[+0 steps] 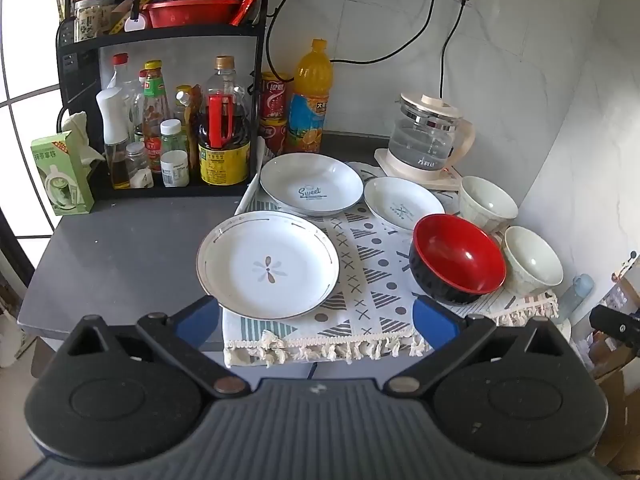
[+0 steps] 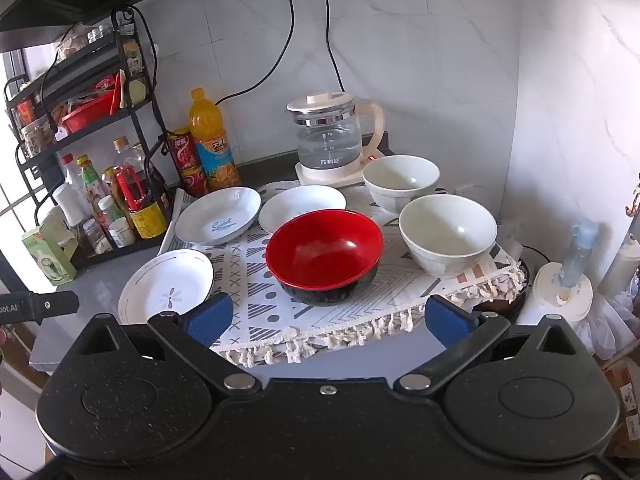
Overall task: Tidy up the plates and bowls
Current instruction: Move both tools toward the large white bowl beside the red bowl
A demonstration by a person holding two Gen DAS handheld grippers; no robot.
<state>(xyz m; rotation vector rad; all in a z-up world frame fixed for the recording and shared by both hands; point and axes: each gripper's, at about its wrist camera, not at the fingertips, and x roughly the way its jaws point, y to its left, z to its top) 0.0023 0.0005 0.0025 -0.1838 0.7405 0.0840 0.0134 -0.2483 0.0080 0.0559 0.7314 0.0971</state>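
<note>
Both grippers hang above the near edge of the grey bench (image 1: pixel 120 248), tilted downward, jaws spread wide and holding nothing. The left gripper (image 1: pixel 316 320) faces the white plate with a leaf motif and grey rim marks (image 1: pixel 267 264), which overhangs the left edge of the patterned fringed cloth (image 1: pixel 360 280). The right gripper (image 2: pixel 326 320) faces the red-lined black bowl (image 2: pixel 324 250), which sits near the cloth's front edge.

Behind them, toward the wall, stand the white plate lettered "Sweet" (image 1: pixel 311 184) and a smaller white dish with a blue mark (image 1: pixel 404 204), side by side. Two white ceramic bowls (image 2: pixel 447 232) occupy the cloth's right edge, one behind the other, apart from each other.

Only the left view shows the full top shelf of the black wire rack (image 1: pixel 160 36) with its red basin. Only the right view shows the white stand with a pale blue bottle (image 2: pixel 576 276) past the bench's right end.

A glass kettle on a cream base (image 2: pixel 332 140) stands at the back right corner. An orange juice bottle (image 1: pixel 310 96) and stacked red cans (image 1: pixel 274 112) are at the back edge, beside the rack. A green carton (image 1: pixel 60 172) stands at the bench's left edge.
</note>
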